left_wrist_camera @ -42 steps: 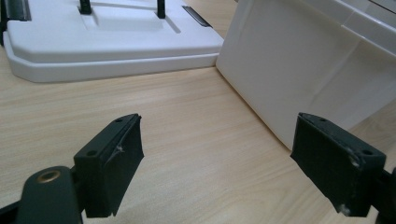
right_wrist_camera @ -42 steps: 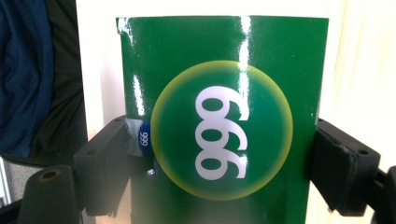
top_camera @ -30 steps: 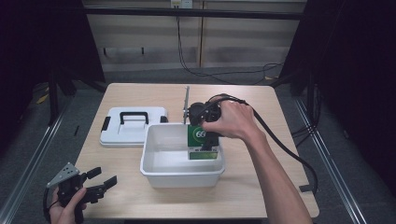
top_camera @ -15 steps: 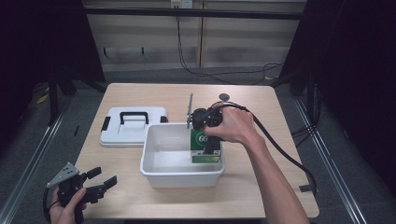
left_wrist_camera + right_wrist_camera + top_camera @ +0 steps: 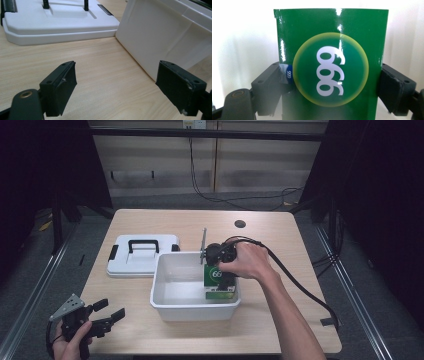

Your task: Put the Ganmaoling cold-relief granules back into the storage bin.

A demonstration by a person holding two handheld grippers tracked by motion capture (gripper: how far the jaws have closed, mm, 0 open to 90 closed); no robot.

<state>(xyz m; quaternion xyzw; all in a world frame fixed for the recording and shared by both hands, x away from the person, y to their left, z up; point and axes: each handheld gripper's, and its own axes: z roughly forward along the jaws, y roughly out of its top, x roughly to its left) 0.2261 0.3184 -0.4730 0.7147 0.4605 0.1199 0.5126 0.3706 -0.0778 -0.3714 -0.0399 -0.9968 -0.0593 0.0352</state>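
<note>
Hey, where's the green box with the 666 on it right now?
In the high view, the green box stands inside the white bin at its right end, gripped by the right gripper; the white lid lies left of the bin.

Box (image 5: pixel 217 281) inside the tub (image 5: pixel 172 307) at its right end, lid (image 5: pixel 142 255) just left-behind the tub, left gripper (image 5: pixel 107 314) well left-front of it

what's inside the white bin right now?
A green box marked 666 stands in the white bin at its right end, gripped by the right gripper. The rest of the bin floor looks bare; the hand covers the far right corner.
</note>
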